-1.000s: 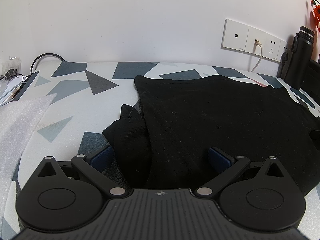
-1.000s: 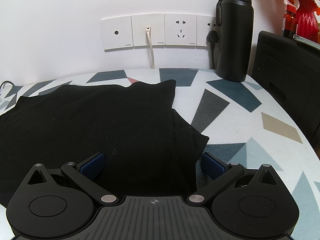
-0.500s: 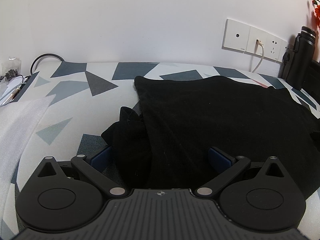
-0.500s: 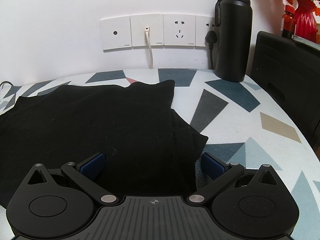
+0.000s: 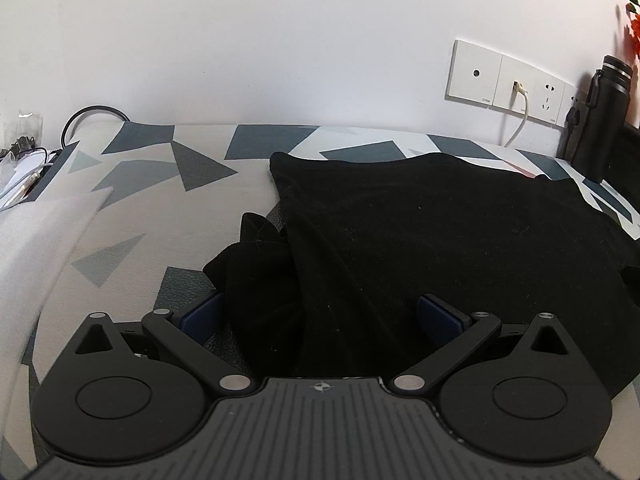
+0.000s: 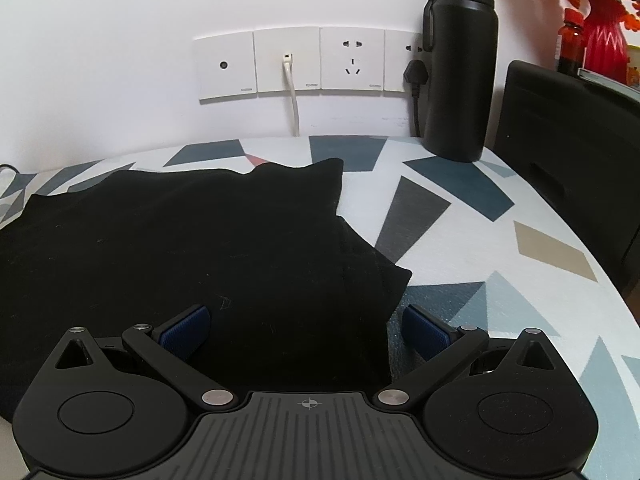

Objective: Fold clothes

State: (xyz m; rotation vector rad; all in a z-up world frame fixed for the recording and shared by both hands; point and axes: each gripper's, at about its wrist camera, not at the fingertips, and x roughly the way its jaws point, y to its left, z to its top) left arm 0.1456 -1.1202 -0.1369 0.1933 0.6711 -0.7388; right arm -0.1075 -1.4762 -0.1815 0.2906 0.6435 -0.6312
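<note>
A black garment (image 5: 440,232) lies spread on a table with a grey and blue triangle pattern (image 5: 160,168). Its left sleeve (image 5: 256,264) is bunched beside the body. My left gripper (image 5: 320,316) is open, its blue pads straddling the sleeve and the garment's left edge. In the right wrist view the same black garment (image 6: 180,240) fills the left half, with a folded sleeve point (image 6: 384,276) at its right edge. My right gripper (image 6: 306,328) is open too, left pad over the cloth, right pad over the table beside the sleeve.
A black flask (image 6: 460,68) stands by the wall sockets (image 6: 308,62) with a white cable plugged in. A black box (image 6: 572,152) sits at the right edge, a red vase (image 6: 604,36) behind it. White foam sheet (image 5: 36,248) and cables lie far left.
Both grippers have crept slightly forward and lower over the garment's edges. The jaws stay open and the cloth has not moved.
</note>
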